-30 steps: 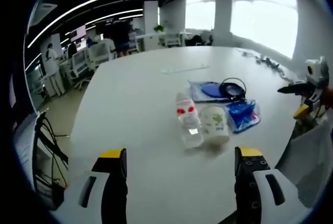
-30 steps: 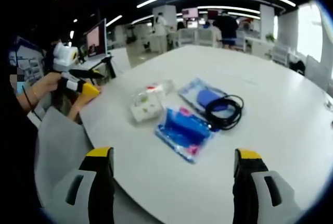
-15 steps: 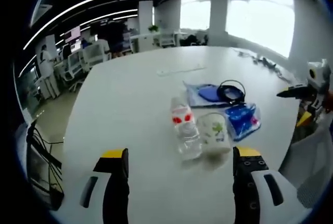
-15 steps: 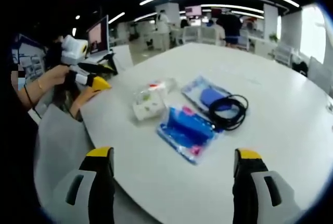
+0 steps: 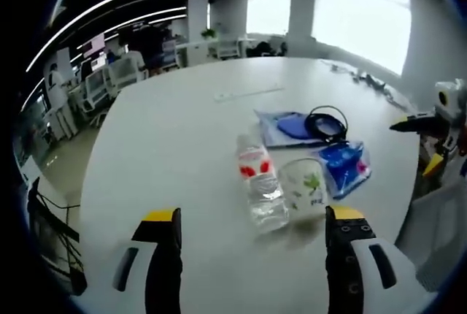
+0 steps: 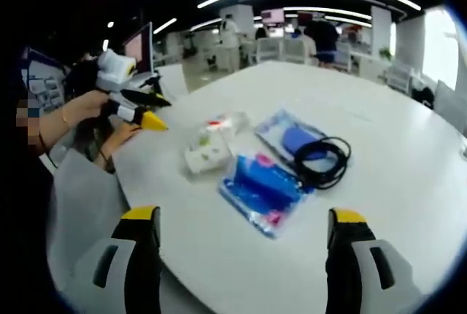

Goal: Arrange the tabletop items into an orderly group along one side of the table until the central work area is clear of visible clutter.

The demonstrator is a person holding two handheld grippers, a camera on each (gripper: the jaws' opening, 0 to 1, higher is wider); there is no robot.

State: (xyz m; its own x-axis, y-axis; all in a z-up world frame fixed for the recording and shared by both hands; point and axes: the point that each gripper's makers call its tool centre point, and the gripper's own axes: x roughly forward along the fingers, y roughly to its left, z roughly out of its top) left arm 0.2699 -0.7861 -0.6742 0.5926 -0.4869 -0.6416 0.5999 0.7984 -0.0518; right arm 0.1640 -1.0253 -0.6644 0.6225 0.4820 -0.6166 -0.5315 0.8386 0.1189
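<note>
Left gripper view: left hand-held gripper (image 5: 252, 255) released, empty; bottle (image 5: 257, 182) lying at 12 o'clock beside cup (image 5: 304, 186) on desk (image 5: 160, 131). Light, likely slippery; grip mid-body.

Right gripper view: right hand-held gripper (image 6: 241, 255) released; blue pouch (image 6: 259, 190) at 12, soft; cable (image 6: 321, 161) at 1.

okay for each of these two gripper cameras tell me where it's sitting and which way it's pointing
Left gripper view: rides the left gripper, jaws open, facing the water bottle and cup lying on the white table; the right gripper shows at right.
Right gripper view: rides the right gripper, jaws open, facing the blue pouch and black cable; a hand holds the left gripper.
Shared: all four items.
</note>
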